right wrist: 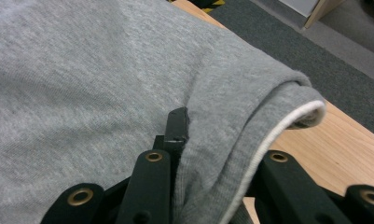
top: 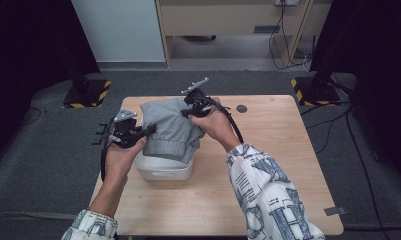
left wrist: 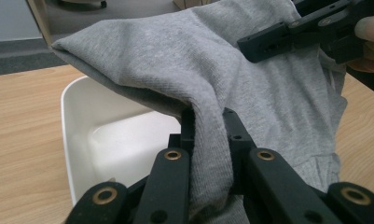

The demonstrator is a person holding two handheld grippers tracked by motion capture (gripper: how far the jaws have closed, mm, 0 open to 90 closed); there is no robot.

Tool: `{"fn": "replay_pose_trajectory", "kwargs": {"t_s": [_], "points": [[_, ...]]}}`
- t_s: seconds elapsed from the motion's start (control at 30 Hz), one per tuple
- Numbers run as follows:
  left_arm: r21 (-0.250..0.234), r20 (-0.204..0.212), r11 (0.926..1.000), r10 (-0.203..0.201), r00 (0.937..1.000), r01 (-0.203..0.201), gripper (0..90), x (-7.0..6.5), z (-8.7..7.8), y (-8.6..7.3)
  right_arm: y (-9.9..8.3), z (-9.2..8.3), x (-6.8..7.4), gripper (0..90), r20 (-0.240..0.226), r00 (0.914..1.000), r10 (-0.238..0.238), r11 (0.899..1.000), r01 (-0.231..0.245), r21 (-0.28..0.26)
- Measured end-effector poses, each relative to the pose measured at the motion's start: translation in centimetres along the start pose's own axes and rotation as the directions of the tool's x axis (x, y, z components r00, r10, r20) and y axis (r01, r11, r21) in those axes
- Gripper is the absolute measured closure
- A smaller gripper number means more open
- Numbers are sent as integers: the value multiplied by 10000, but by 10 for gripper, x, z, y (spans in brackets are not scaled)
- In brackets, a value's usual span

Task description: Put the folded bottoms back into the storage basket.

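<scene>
Grey knit garment [top: 169, 131] hangs bunched, thick, with ribbed hem.

— How do we stand? Our left gripper [top: 147, 131] is level at the left, jaws clamped together, palm up under it.
— And our right gripper [top: 187, 113] sits farther forward, jaws pinched close, wrist bent, patterned sleeve [top: 260, 187] across the lower right.

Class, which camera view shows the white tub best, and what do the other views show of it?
The left gripper view: it looks into the white tub, showing its rim and bare inside below the grey garment. The high view shows the tub's front wall under the garment. In the right gripper view, grey fabric lies where the tub would be.
</scene>
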State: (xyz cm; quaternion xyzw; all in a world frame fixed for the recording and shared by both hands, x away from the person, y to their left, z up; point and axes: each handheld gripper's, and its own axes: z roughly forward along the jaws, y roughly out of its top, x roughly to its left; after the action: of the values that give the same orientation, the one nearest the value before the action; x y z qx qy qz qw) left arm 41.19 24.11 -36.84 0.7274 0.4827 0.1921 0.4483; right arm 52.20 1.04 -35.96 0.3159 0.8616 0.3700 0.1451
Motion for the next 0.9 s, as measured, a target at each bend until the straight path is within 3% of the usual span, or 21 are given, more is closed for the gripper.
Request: {"fn": "replay_pose_trajectory", "kwargs": {"t_s": [0.9], "points": [[102,-72,9998,-160,9998,161,823,12,-1,-12,1,15,10,728,-123,9999,-82,9999,83,104]]}}
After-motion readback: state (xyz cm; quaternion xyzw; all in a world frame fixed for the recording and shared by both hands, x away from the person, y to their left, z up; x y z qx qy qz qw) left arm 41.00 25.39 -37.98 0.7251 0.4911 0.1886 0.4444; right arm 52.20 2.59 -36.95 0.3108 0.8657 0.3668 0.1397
